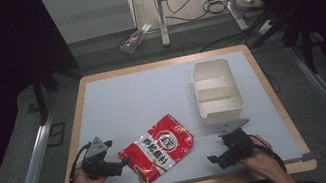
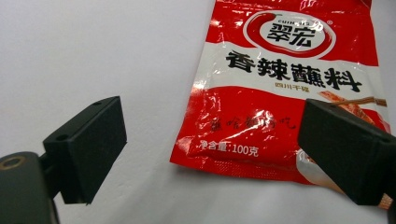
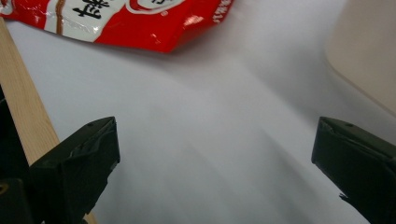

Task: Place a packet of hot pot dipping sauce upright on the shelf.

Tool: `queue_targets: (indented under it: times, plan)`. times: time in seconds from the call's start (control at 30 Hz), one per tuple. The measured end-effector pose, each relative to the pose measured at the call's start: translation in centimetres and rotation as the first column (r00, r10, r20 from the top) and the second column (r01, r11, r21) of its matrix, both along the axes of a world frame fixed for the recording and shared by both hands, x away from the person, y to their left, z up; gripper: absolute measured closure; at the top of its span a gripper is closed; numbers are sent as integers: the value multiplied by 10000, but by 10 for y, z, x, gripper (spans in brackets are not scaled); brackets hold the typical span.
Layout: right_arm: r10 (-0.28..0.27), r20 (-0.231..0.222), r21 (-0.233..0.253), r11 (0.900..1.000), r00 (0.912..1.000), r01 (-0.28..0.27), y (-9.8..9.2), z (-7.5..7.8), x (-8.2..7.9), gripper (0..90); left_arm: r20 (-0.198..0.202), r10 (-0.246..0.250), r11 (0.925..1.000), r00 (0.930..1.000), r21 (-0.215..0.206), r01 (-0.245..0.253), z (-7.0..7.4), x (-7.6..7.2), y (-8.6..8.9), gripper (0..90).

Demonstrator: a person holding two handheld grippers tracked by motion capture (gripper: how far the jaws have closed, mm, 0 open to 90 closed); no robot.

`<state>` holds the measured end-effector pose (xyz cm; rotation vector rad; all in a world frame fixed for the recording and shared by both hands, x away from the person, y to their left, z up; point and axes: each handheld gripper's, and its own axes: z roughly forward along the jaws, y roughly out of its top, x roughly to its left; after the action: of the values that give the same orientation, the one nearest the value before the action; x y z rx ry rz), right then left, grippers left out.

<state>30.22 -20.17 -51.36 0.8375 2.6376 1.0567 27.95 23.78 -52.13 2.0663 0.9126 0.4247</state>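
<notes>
A red and white seasoning packet (image 1: 158,149) with black Chinese print lies flat near the table's front edge. My left gripper (image 1: 123,165) sits just left of it, open, held by a hand. In the left gripper view the packet (image 2: 285,70) has its lower edge between the wide-apart jaws of the left gripper (image 2: 212,154), and the right jaw overlaps one corner. My right gripper (image 1: 215,159) rests to the right of the packet, apart from it. In its own view the right gripper (image 3: 215,172) is open over bare table, with the packet (image 3: 140,23) farther off.
A white two-compartment container (image 1: 218,91) stands empty at the right, behind the right gripper, and shows as a pale container wall (image 3: 369,51). The grey table top (image 1: 150,88) has a wooden rim (image 3: 23,116). A small box (image 1: 134,39) and cables lie on the floor beyond.
</notes>
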Motion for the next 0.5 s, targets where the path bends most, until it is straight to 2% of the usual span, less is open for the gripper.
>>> queue_targets:
  times: [0.23, 0.5]
  plan:
    - [271, -128, 18, 9996, 9996, -270, 19, -3, 7, 20, 36, -141, 9996, 9999, 229, 140, -1, 0, -2, 74]
    - [457, -256, -114, 9989, 9986, -460, 32, -8, 11, 27, 49, -311, 9971, 9995, 695, 307, -2, 0, -4, 72]
